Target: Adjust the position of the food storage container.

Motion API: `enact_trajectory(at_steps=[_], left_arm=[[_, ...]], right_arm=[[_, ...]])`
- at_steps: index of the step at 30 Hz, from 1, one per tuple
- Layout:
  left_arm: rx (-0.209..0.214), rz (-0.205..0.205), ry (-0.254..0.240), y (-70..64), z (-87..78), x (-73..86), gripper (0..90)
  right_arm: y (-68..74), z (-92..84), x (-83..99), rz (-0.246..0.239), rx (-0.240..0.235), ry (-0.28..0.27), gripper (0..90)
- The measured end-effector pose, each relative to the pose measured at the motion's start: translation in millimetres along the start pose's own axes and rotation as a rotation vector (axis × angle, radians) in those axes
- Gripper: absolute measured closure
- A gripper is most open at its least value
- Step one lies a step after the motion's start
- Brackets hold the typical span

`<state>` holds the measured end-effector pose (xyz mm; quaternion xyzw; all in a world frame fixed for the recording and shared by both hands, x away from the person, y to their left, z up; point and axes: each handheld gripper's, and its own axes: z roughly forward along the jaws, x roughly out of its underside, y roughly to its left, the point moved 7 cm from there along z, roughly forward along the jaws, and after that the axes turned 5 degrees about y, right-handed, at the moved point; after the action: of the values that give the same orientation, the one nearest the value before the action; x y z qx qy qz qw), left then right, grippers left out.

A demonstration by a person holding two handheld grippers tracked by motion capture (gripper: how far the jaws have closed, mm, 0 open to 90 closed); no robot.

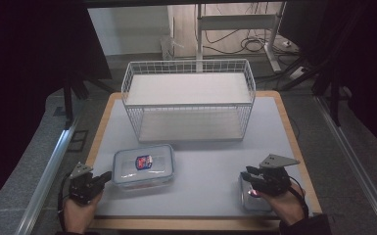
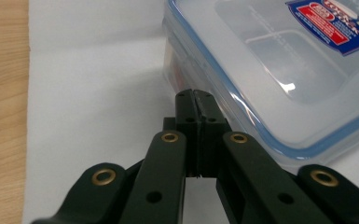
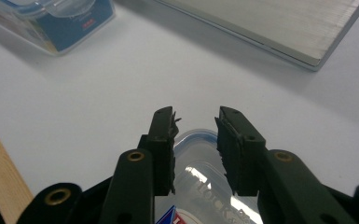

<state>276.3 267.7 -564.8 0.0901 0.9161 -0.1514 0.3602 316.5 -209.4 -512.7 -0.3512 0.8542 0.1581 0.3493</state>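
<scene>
Near the front-left corner of the bench (image 1: 196, 205) sits a clear lidded container (image 1: 143, 167) with a blue seal rim and a red-blue label on the lid. The left tool (image 1: 106, 177) lies just beside its left side, jaws fully shut with nothing between them, tips close to the wall under the lid rim. A second, smaller lidded container (image 1: 252, 196) sits by the front-right corner; the right tool (image 1: 245, 175) hovers over it, jaws partly parted, pads on no part of it, lid rim visible below the gap. A white wire basket (image 1: 188, 98) stands along the back edge, well apart from both.

Handling guess: both are stiff plastic boxes, light unless filled; contents hard to tell. Smooth, glossy lids will slip under a top pinch. The bigger box looks too broad to span, so better to take hold at a rim or corner lip, or push it on a side wall. The small one may fit across its short side.
</scene>
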Motion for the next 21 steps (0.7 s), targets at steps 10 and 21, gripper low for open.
enact_trajectory(at_steps=[10, 21], left_arm=[[0.027, 0.029, 0.014, -13.0, 16.2, -10.2, 89.8], [0.062, 0.115, 0.033, -45.9, 41.5, -30.1, 89.8]], right_arm=[[5.4, 8.4, -8.3, -0.03, -0.006, 0.011, 82.6], [8.0, 24.7, -22.0, -0.031, -0.028, 0.036, 88.1]])
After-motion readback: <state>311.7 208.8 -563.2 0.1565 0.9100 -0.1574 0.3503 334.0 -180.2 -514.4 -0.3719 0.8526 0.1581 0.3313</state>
